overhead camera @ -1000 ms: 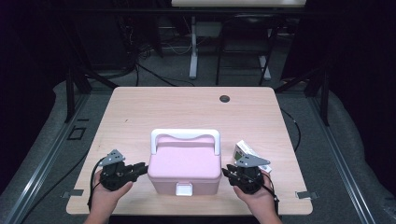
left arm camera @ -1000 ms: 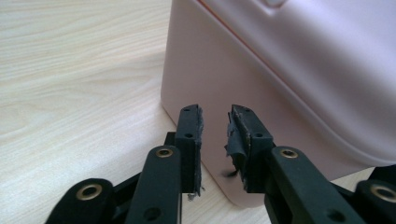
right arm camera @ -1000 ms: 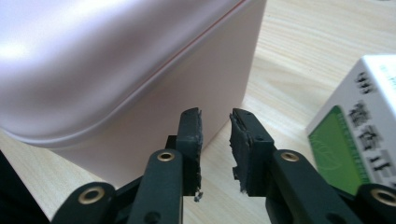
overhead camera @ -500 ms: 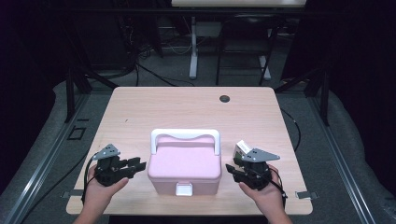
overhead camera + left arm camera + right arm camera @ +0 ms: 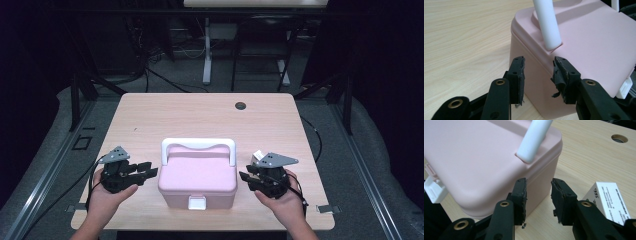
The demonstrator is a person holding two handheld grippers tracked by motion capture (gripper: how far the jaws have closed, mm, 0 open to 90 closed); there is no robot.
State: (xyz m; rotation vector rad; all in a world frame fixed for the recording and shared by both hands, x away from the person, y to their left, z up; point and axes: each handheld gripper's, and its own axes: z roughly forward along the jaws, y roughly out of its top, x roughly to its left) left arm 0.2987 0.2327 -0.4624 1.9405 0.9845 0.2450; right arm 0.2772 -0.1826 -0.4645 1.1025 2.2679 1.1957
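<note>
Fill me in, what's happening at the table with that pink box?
A person holds a gripper in each hand on either side of the pink box, which sits lid shut, white handle up. The left gripper and right gripper point at its ends, open, touching nothing; their fingers have just been moving. A small white carton lies beside the right one.

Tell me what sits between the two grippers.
The pink box with its white handle sits between the left gripper and right gripper, seen in the high view.
</note>
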